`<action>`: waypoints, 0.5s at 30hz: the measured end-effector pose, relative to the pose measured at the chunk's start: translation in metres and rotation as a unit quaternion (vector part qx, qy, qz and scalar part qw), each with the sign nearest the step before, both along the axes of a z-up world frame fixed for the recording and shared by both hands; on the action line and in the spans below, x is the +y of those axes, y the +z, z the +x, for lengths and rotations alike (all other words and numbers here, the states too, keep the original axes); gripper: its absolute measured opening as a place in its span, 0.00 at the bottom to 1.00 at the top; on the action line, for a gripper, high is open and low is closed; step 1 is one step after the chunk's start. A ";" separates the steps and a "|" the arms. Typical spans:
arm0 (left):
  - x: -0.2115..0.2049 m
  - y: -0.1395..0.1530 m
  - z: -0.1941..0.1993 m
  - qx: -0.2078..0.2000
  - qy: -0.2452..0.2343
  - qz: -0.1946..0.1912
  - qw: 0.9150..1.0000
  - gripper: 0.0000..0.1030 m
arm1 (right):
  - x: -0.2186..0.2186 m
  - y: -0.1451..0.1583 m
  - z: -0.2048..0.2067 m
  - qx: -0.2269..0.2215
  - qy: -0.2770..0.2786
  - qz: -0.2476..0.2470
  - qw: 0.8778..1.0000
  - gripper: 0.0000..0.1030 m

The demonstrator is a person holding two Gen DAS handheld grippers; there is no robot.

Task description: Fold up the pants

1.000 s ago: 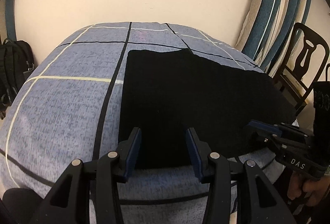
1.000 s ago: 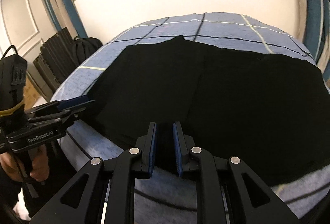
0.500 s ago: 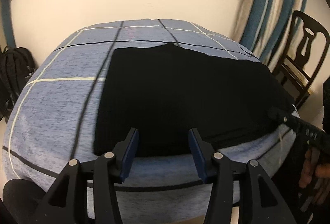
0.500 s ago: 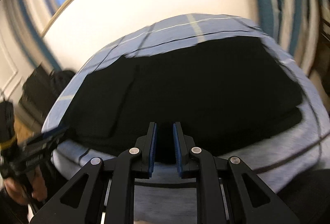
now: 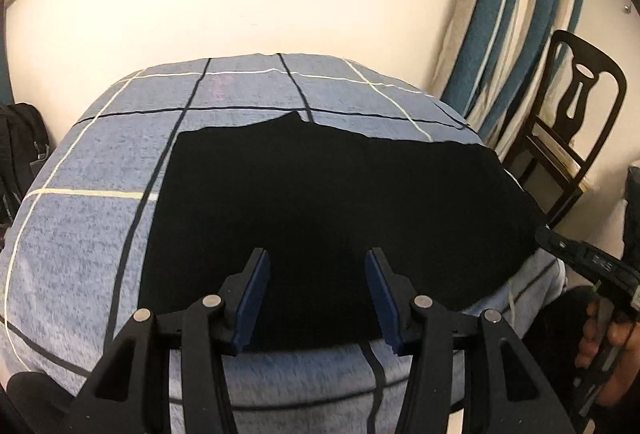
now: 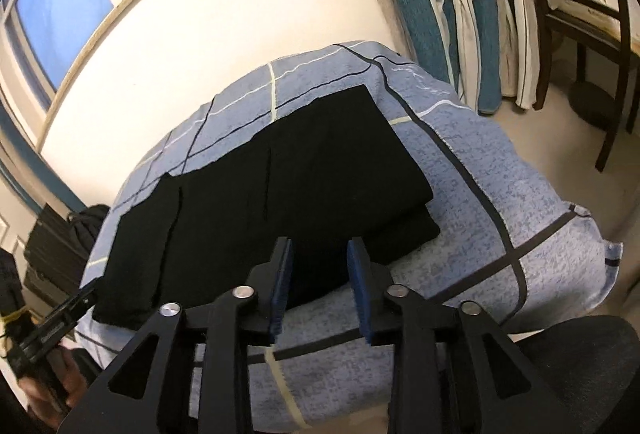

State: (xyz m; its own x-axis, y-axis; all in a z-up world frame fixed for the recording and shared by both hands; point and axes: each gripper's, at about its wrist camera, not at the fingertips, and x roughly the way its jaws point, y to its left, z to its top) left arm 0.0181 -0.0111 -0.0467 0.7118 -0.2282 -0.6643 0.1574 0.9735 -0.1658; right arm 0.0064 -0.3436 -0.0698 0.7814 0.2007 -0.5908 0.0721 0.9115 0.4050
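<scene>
Black pants (image 5: 320,202) lie flat, folded lengthwise, on a blue checked bed cover (image 5: 80,226). In the right wrist view the pants (image 6: 280,186) show two stacked layers at their right end. My left gripper (image 5: 316,274) is open and empty, above the pants' near edge. My right gripper (image 6: 319,266) is open and empty, held over the near right part of the pants. The right gripper also shows at the right edge of the left wrist view (image 5: 576,254), and the left gripper at the lower left of the right wrist view (image 6: 60,318).
A dark wooden chair (image 5: 568,138) stands right of the bed by blue and white curtains (image 5: 504,14). A black backpack (image 5: 20,158) sits on the floor at the left. A cream wall (image 5: 240,6) runs behind the bed.
My right gripper opened and swung toward the right end of the pants. My left gripper pulled back and rose a little, still open. The pants have not moved.
</scene>
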 end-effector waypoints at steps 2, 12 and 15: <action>0.002 -0.004 0.004 0.004 0.005 0.003 1.000 0.51 | 0.001 -0.001 0.001 -0.001 -0.001 0.008 1.000 0.42; 0.001 -0.028 -0.002 0.022 0.012 0.022 0.999 0.52 | -0.008 -0.025 0.002 0.033 -0.010 0.068 0.997 0.54; 0.002 -0.028 -0.002 0.024 0.011 0.021 0.999 0.53 | -0.012 -0.025 0.005 0.027 -0.012 0.088 0.996 0.55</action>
State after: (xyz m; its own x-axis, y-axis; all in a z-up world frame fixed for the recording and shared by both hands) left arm 0.0163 -0.0095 -0.0748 0.6827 -0.1841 -0.7071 0.1292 0.9829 -0.1312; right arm 0.0114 -0.3554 -0.0948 0.7551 0.2868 -0.5896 0.1184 0.8249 0.5528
